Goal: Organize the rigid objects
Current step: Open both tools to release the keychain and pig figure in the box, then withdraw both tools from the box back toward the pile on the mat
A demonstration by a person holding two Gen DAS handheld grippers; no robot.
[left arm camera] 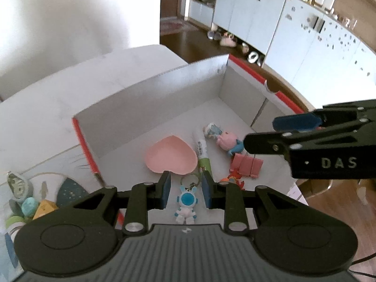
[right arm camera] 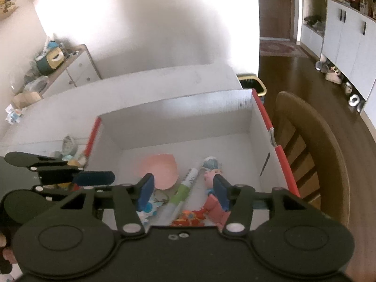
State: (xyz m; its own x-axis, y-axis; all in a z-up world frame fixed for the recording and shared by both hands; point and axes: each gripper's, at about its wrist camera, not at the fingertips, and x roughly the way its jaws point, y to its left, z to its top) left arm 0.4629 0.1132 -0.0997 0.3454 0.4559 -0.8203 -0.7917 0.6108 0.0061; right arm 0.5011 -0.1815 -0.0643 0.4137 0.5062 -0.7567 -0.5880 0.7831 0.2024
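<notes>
An open white box with a red rim (left arm camera: 150, 98) holds a pink heart dish (left arm camera: 170, 156), a green-and-white marker (left arm camera: 202, 151), a pink pig figure (left arm camera: 226, 141), a pink binder clip (left arm camera: 246, 165), an orange toy (left arm camera: 232, 179) and a blue-and-white bunny keychain (left arm camera: 185, 203). My left gripper (left arm camera: 186, 189) hangs over the keychain, narrowly open and holding nothing. My right gripper (right arm camera: 183, 192) hovers over the marker (right arm camera: 185, 188) and the binder clip (right arm camera: 216, 209). Its jaws are open and hold nothing. In the left wrist view it reaches in from the right (left arm camera: 259, 132).
Left of the box, tape rolls and small toys (left arm camera: 23, 199) lie on the table. A wooden chair (right arm camera: 305, 152) stands close to the box's right side. A bin (right arm camera: 251, 82) sits behind the box, and white cabinets (left arm camera: 258, 18) line the far wall.
</notes>
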